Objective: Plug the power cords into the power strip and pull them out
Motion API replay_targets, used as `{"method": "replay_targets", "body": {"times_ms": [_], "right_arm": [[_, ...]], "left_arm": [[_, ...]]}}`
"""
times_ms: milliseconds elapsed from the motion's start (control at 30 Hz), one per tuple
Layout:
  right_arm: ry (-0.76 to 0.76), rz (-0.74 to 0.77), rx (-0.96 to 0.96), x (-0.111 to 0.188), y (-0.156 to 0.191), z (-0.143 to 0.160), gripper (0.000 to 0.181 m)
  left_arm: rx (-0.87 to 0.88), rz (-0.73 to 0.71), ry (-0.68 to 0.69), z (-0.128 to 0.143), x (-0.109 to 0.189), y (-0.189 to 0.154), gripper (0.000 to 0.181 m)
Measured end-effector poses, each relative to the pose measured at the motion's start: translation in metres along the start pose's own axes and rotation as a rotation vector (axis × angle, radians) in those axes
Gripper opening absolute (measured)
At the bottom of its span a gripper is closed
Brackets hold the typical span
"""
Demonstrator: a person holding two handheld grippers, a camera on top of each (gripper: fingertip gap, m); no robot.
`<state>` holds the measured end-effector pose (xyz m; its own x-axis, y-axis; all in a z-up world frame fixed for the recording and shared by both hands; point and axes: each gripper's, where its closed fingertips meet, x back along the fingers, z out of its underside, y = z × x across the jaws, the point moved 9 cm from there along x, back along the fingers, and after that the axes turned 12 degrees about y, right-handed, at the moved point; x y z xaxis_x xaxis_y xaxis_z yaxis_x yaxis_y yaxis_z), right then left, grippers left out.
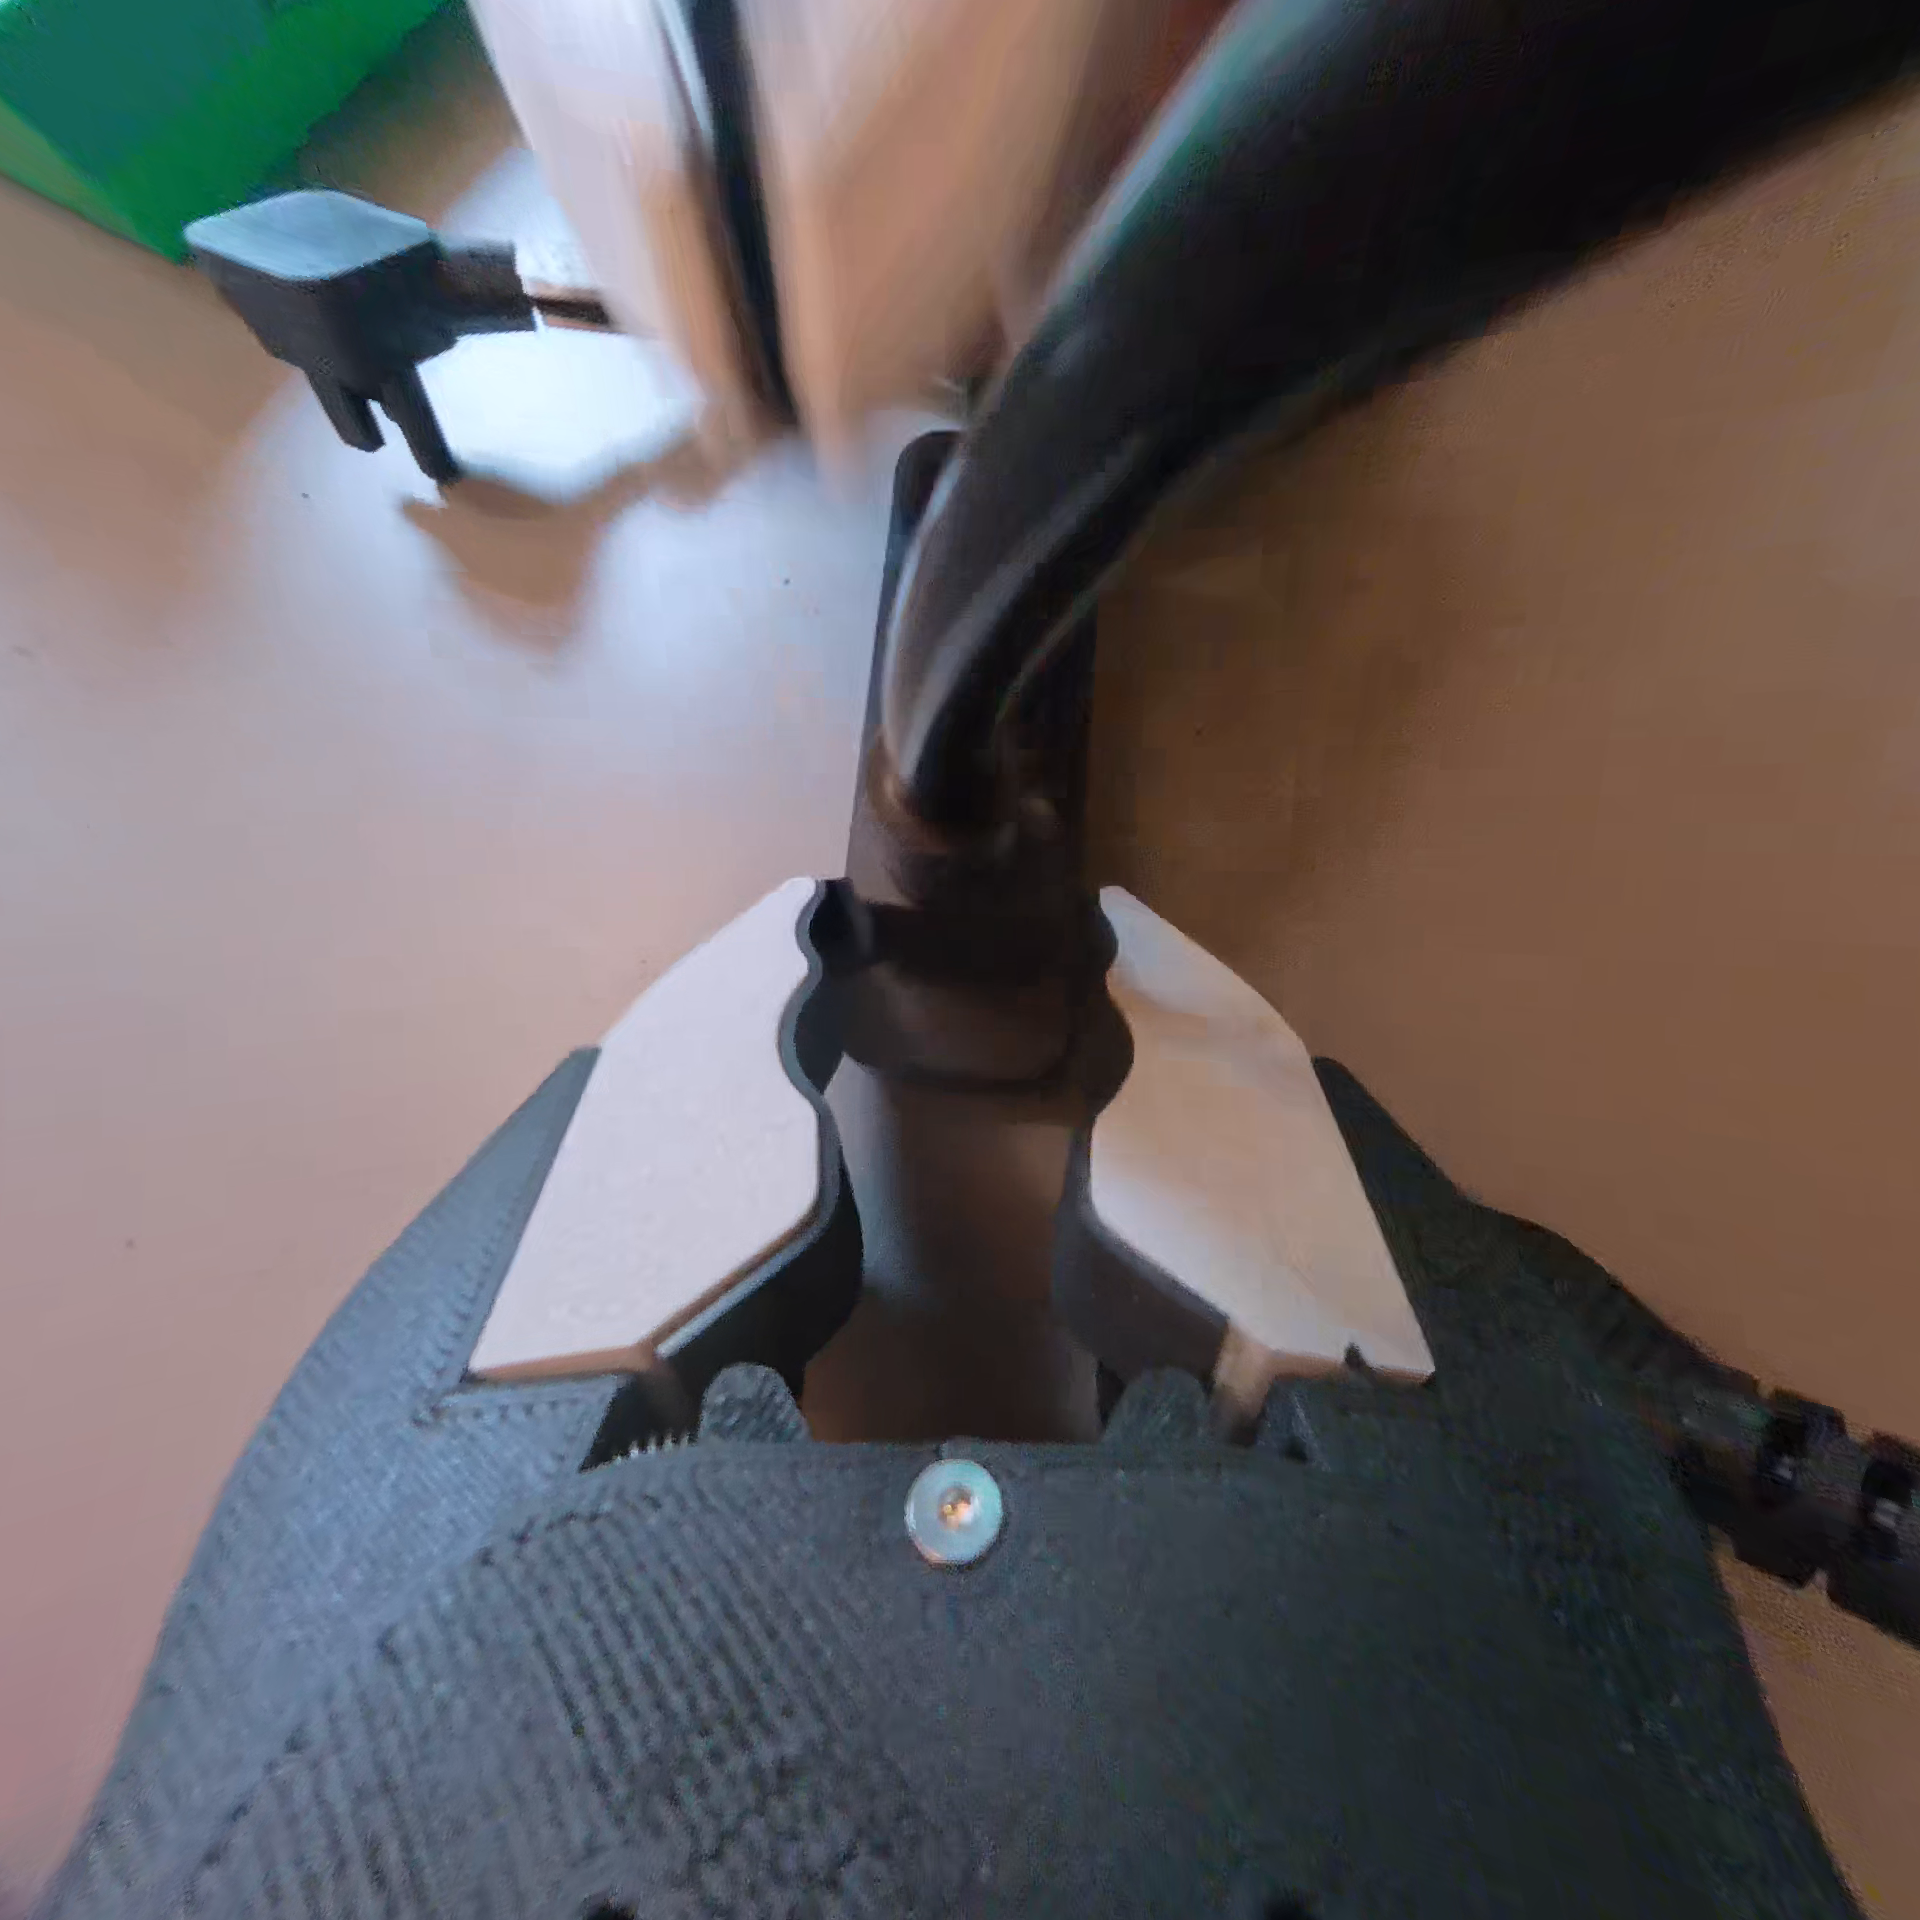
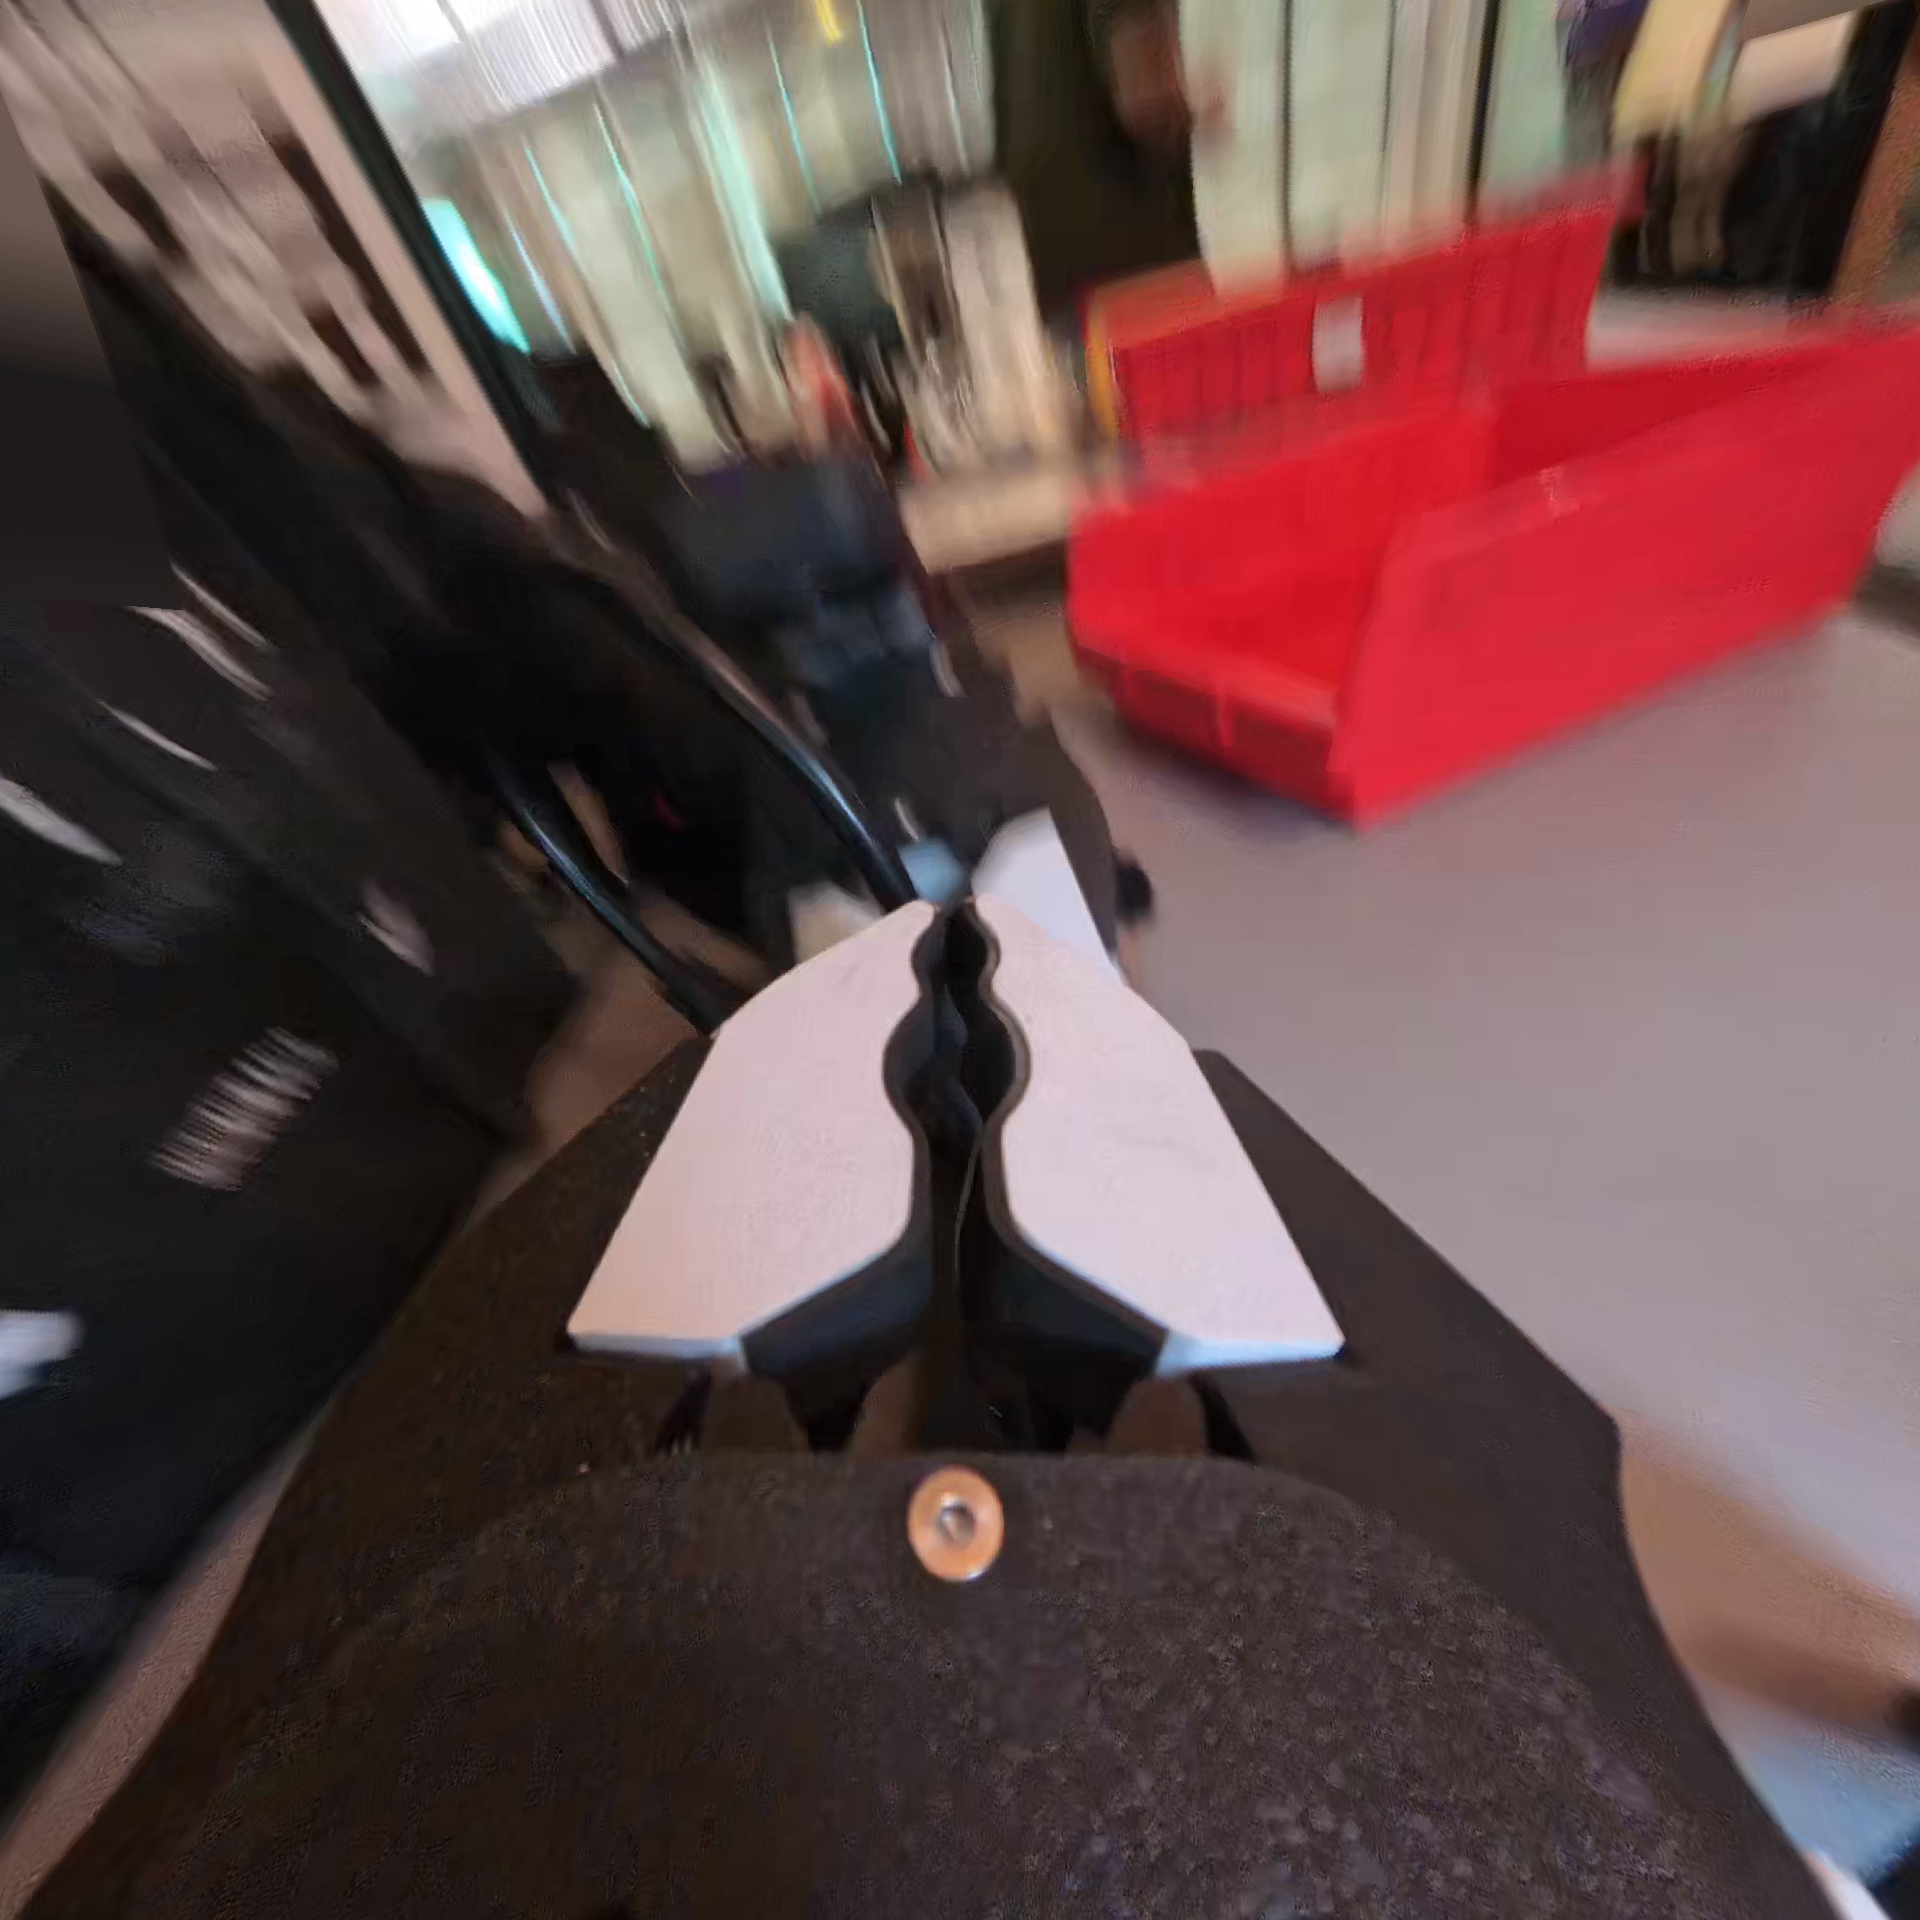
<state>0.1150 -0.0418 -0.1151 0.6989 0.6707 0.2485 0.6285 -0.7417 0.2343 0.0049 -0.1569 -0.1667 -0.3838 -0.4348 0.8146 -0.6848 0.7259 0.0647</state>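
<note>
While the left gripper [image 1: 961,935] clamps a black moulded plug body with thick black cord [image 1: 977,790] between its jaws, a second black three-pin plug [image 1: 332,301] lies well ahead-left. Right gripper [image 2: 961,925] jaws nearly closed; contents indeterminate.

Left wrist view close above the table [image 1: 312,935], steeply downward; right wrist view outward across the blurred room.

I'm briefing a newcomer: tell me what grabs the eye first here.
In the left wrist view, the left claw is clamped on a black plug whose thick cord arcs up right. A second black plug lies loose far left on the brown table. In the blurred right view, red bins glare upper right.
</note>
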Motion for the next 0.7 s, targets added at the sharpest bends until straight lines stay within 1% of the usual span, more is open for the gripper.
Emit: {"method": "replay_targets", "body": {"times_ms": [33,67,100,133,167,200,233,300,333,367,433,467,600,633,700], "right_arm": [[0.013,-0.033,0.043,0.002,0.008,-0.009,0.000],[0.222,0.079,0.235,-0.013,0.022,-0.002,0.000],[0.268,0.103,0.316,-0.026,0.032,0.006,0.001],[0.232,0.069,0.243,-0.026,0.030,0.008,0.001],[0.186,0.064,0.171,-0.015,0.020,0.005,0.000],[0.161,0.083,0.139,-0.003,0.013,-0.001,0.000],[0.176,0.107,0.141,0.003,0.009,-0.004,0.009],[0.292,0.173,0.172,-0.003,0.005,0.001,0.036],[0.375,0.204,0.201,-0.009,0.004,0.008,0.043],[0.431,0.222,0.229,-0.014,0.005,0.014,0.045],[0.501,0.234,0.257,-0.026,0.007,0.022,0.045],[0.523,0.237,0.258,-0.031,0.006,0.023,0.045],[0.523,0.226,0.259,-0.040,0.002,0.017,0.038],[0.534,0.218,0.271,-0.042,0.001,0.016,0.031],[0.552,0.198,0.284,-0.046,-0.001,0.017,0.025]], "left_arm": [[0.004,-0.006,-0.003,0.000,0.000,0.000,0.046],[0.003,-0.018,-0.004,0.000,0.001,0.000,0.045],[0.012,-0.017,0.000,-0.001,0.001,0.001,0.045],[0.033,-0.009,0.008,-0.001,0.001,0.004,0.045],[0.046,-0.009,0.010,-0.001,0.001,0.006,0.045],[0.049,-0.010,0.005,-0.001,0.001,0.006,0.045],[0.046,-0.011,-0.003,-0.001,0.001,0.006,0.045],[0.039,-0.013,-0.012,-0.001,0.000,0.007,0.044],[0.036,-0.014,-0.016,-0.001,0.000,0.008,0.044],[0.030,-0.017,-0.020,-0.001,0.000,0.008,0.044],[0.021,-0.027,-0.031,-0.002,0.000,0.009,0.045],[0.023,-0.032,-0.037,-0.002,0.000,0.009,0.048],[0.018,-0.033,-0.052,0.000,0.010,0.014,0.052],[0.020,-0.012,-0.053,0.002,0.011,0.014,0.048],[0.008,-0.005,-0.061,0.003,0.010,0.013,0.043]]}}
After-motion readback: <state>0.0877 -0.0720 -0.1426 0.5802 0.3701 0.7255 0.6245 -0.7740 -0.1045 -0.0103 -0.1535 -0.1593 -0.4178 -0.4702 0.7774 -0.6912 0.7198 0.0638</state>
